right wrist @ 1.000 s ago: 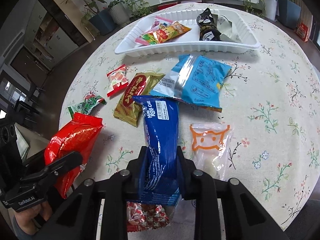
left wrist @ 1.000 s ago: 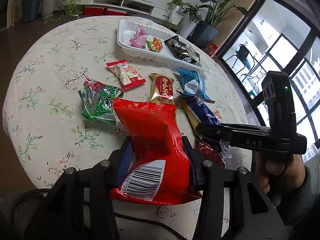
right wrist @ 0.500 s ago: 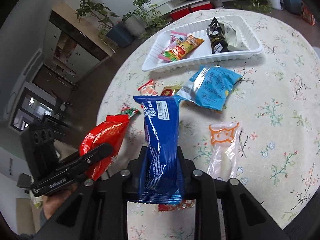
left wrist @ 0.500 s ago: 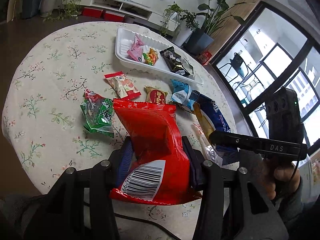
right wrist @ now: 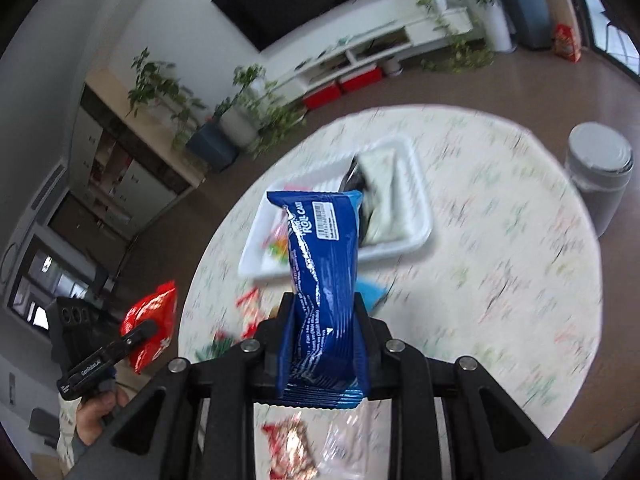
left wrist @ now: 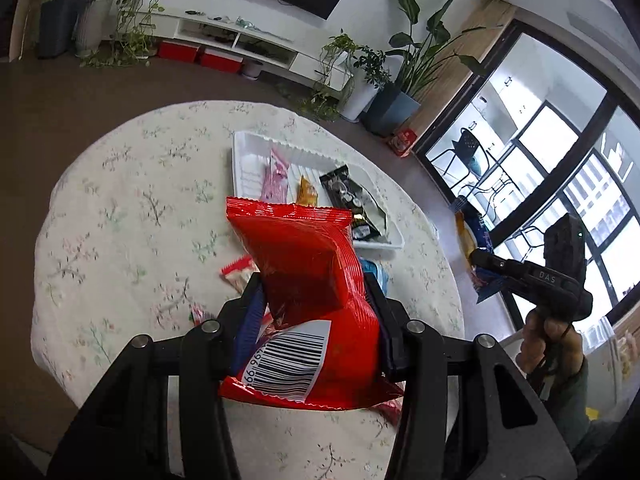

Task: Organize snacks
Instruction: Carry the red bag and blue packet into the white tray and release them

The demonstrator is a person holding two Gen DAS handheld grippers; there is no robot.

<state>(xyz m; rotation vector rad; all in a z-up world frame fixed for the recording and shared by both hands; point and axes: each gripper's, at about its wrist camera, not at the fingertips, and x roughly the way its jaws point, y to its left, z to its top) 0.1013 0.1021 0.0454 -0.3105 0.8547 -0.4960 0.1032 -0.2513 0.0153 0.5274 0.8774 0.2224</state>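
Between the left gripper's (left wrist: 316, 300) fingers a red bag (left wrist: 304, 276) sits clamped at frame centre; the right gripper (right wrist: 324, 328) is clamped on a blue pack (right wrist: 324, 264). Both are off the table (left wrist: 120, 216). Beyond, the tray (left wrist: 240, 160) holds a few snacks; several lie loose below it, so sorting looks partway.

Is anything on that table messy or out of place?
Yes, mildly. A few snack packets lie loose on the table instead of in the white tray. Nothing looks spilled or torn. The left gripper holds a red bag, the right gripper a blue pack.
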